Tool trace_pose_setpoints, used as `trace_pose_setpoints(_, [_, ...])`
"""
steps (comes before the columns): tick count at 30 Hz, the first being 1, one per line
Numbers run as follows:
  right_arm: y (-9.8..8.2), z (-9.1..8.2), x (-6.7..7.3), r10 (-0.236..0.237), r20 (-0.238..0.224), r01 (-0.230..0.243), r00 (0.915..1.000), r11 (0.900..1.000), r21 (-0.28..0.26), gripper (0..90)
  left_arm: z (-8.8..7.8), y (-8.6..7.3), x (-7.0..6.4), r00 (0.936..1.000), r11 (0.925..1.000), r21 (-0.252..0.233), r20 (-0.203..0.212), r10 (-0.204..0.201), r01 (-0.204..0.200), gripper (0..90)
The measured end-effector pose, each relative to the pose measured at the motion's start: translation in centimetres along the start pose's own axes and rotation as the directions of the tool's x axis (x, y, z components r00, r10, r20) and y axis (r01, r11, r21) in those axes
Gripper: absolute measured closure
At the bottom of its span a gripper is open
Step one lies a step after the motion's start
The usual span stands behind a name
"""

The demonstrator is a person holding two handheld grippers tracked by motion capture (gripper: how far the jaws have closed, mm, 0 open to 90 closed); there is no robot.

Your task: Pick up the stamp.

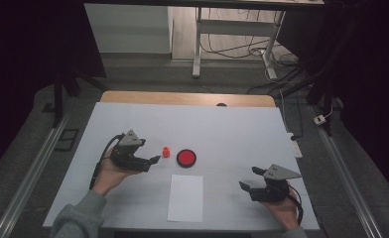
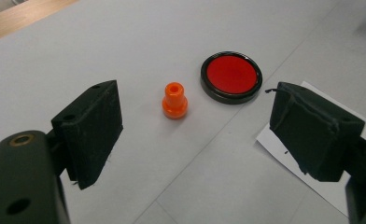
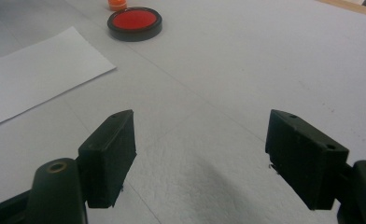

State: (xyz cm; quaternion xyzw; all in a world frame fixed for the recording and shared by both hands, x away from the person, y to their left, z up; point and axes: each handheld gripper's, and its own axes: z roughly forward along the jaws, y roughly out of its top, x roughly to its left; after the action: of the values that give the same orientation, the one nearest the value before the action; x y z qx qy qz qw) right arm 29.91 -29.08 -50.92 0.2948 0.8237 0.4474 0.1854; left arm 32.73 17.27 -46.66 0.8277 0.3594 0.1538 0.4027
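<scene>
Two tools, left (image 2: 190, 135) and right (image 3: 200, 158), jaws apart, empty; glossy orange plastic peg (image 2: 174, 101) beside round black-rimmed red disc (image 2: 231, 76).

Dim room, table (image 1: 232, 129) evenly lit from above, soft shadows, slight blur, dark edges.

Cut off by the top edge of the right gripper view, far ahead of the jaws: the orange peg (image 3: 117, 4), only its base showing beside the red disc (image 3: 134, 21). Hidden in part behind the right-hand jaw in the left gripper view: the white sheet (image 2: 284, 135), its far corner alone visible. Too small in the high view to tell: a dark spot (image 1: 221, 104) at the counter's (image 1: 133, 124) far edge, well beyond both pairs of jaws.
</scene>
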Motion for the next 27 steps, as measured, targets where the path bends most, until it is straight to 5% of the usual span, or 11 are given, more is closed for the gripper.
trace_pose_setpoints(27, [0.1, -0.1, 0.0, -0.002, 0.015, 0.002, 0.9999, 1.0, -0.006, 24.2, 4.8, 2.1, 1.4, 1.0, 0.9985, 0.054, -0.006, -0.003, 0.003, 18.9])
